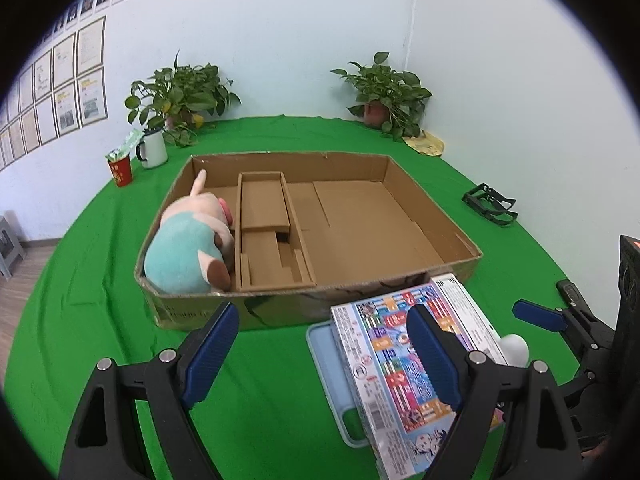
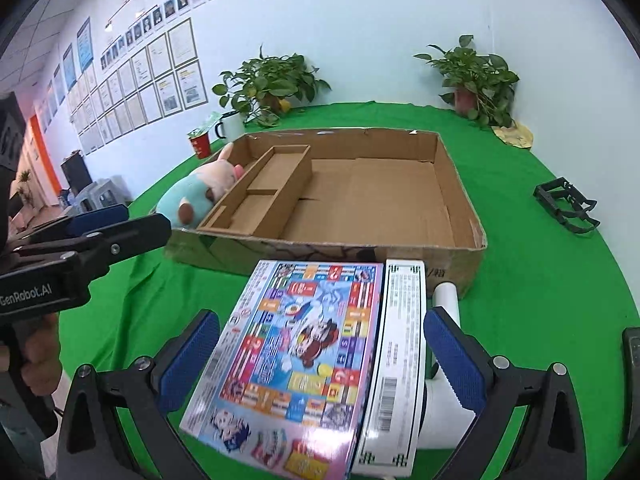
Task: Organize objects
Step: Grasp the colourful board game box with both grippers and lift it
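Reading "GenRobot.AI" on left claw (image 2: 100, 216), barcoded game box (image 2: 304, 344)

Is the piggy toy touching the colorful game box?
Apart. The left wrist view shows the piggy toy inside the cardboard tray, and the game box outside it.

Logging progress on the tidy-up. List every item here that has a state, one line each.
Cardboard box: open, large right section bare.
Plush toy: lying in box's left compartment.
Game box: outside the box, between the open right gripper fingers.
Left gripper: open, holding nothing.
White mug: upright.
Red cup: upright, packet inside.
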A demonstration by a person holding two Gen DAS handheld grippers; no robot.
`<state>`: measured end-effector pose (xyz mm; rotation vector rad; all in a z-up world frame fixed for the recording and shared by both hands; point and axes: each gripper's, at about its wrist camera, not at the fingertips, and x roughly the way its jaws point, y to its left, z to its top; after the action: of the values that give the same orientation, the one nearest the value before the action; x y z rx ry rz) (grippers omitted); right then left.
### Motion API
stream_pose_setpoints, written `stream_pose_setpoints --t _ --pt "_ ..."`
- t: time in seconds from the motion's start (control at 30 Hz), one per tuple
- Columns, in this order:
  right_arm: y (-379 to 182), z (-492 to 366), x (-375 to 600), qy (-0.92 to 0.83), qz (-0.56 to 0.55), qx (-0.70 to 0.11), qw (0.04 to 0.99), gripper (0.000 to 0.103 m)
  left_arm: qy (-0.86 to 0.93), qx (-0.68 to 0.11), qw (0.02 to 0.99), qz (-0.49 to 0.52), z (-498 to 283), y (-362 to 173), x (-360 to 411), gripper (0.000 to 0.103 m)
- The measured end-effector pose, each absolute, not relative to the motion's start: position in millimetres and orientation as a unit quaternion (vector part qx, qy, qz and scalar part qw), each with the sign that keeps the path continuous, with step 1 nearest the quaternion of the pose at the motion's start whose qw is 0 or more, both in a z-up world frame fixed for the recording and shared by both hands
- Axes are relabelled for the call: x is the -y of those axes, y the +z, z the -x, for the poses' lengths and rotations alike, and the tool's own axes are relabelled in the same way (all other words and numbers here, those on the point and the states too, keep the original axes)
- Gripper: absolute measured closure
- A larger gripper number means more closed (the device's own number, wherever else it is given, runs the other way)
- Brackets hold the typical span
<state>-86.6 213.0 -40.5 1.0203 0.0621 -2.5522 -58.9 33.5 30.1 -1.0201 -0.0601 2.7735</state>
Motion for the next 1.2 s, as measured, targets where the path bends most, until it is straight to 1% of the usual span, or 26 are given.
stream_pose_setpoints --t 0.13,0.27,0.4,0.57,0.73,0.93,1.1,1.2 --pt "-46 69 -214 -0.899 -0.371 -0.030 0.232 0.000 0.927 0.035 0.114 0.354 52 25 -34 0.017" --pt "-56 52 -215 -0.883 -0.383 -0.030 0.269 0.000 0.911 0.060 0.167 0.372 45 15 -37 0.017" --pt "-66 40 -225 -0.874 -0.398 -0.030 0.278 0.000 0.875 0.110 0.235 0.408 45 -8 -40 0.018" --pt "-77 36 -228 -0.863 -0.413 -0.032 0.288 0.000 0.839 0.160 0.276 0.440 50 -33 -44 0.018" --pt "-80 26 -218 -0.854 -0.412 -0.060 0.312 0.000 0.810 0.198 0.289 0.470 61 -60 -45 0.020" --pt "-80 15 -222 -0.841 -0.422 -0.059 0.335 0.000 0.802 0.196 0.291 0.484 57 -74 -51 0.021" --pt "-79 10 -226 -0.829 -0.441 -0.054 0.340 0.000 0.797 0.194 0.285 0.496 55 -77 -49 0.032" --pt "-83 11 -228 -0.827 -0.447 -0.050 0.336 0.000 0.791 0.195 0.289 0.503 51 -80 -47 0.033"
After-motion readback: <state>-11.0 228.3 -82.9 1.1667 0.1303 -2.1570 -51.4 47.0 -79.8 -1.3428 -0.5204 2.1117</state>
